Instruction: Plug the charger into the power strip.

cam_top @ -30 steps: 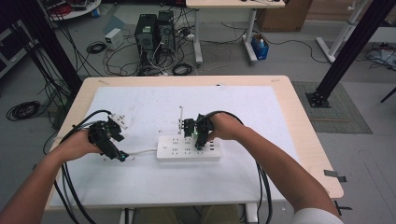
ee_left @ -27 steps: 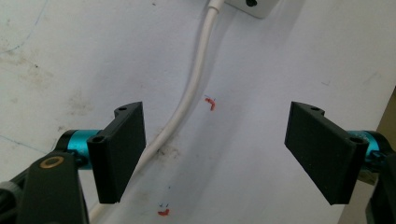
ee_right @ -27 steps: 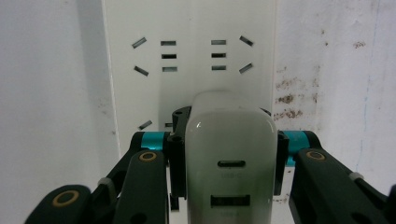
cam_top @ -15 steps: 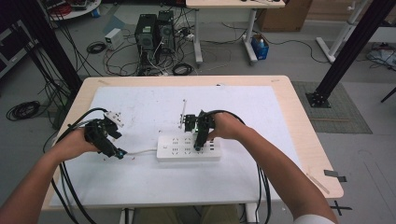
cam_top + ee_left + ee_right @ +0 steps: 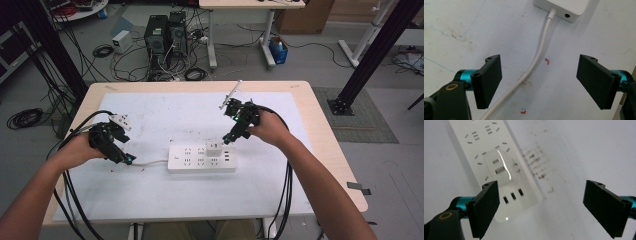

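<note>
In the high view, the long white plastic power strip point(image 5: 202, 158) lies at lower centre of the frame, its long axis running left to right across the white-covered table point(image 5: 165, 115). A small white cube adapter point(image 5: 214, 146) sits plugged into its upper edge. The right gripper point(image 5: 231, 137), jaws spread wide and empty, hovers just right of and above that adapter, the nearer of the two. The left gripper point(image 5: 126, 159), also spread and empty, straddles the strip's white cord point(image 5: 537, 58) at the left end.
</note>
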The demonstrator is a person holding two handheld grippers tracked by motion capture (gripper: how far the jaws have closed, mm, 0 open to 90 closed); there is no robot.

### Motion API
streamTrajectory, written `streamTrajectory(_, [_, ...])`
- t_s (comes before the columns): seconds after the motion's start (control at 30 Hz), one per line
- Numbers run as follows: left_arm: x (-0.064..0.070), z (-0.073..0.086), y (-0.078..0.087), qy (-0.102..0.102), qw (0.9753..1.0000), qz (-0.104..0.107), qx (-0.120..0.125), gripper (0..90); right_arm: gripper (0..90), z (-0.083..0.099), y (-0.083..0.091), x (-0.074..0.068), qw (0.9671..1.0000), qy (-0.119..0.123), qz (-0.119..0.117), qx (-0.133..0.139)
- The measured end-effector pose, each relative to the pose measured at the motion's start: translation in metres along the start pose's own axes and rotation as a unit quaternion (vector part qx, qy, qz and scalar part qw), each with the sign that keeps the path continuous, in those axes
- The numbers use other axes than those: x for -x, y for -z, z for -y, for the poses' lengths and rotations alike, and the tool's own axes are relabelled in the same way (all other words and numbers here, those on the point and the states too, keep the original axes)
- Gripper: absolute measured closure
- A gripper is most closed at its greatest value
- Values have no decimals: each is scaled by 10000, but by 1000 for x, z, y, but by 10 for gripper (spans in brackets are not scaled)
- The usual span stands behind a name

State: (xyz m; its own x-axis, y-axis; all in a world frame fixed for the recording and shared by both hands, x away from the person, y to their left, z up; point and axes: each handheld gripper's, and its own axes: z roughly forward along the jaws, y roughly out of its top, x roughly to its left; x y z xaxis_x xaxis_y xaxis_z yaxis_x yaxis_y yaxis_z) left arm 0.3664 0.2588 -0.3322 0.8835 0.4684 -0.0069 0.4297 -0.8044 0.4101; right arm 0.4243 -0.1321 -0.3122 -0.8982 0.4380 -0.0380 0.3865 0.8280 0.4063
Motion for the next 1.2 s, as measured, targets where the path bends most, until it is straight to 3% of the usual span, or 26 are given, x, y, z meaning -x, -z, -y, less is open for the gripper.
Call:
streamTrajectory(0.07, [-1,0,0,46,10000,-1,17,206,132,5,4,1,10000,-61,71,2])
streamTrajectory(0.1, [-2,-1,1,-35,10000,-15,-40,206,113,15,11,3,9999,-120,98,-21])
streamTrajectory(0.13, [-2,-1,1,63,10000,-25,13,206,113,19,14,5,9998,-179,85,-41])
streamTrajectory(0.17, [-3,-2,1,-27,10000,-28,-38,206,109,26,18,6,9995,-277,128,-67])
streamTrajectory(0.23, [-3,-3,1,6,10000,-30,-20,206,9,36,25,9,9989,-403,235,-92])
streamTrajectory(0.4, [-2,-8,2,-42,10000,-38,35,206,9,67,44,12,9969,-682,384,-127])
streamTrajectory(0.67, [1,-14,7,-112,9998,-137,14,206,10,105,67,4,9941,-946,522,-133])
streamTrajectory(0.97, [4,-18,10,-108,9997,-220,24,206,10,123,72,-7,9930,-1038,554,-101])
streamTrajectory(1.2, [3,-18,11,-91,9993,-356,39,206,9,127,70,-8,9931,-1018,575,-85])
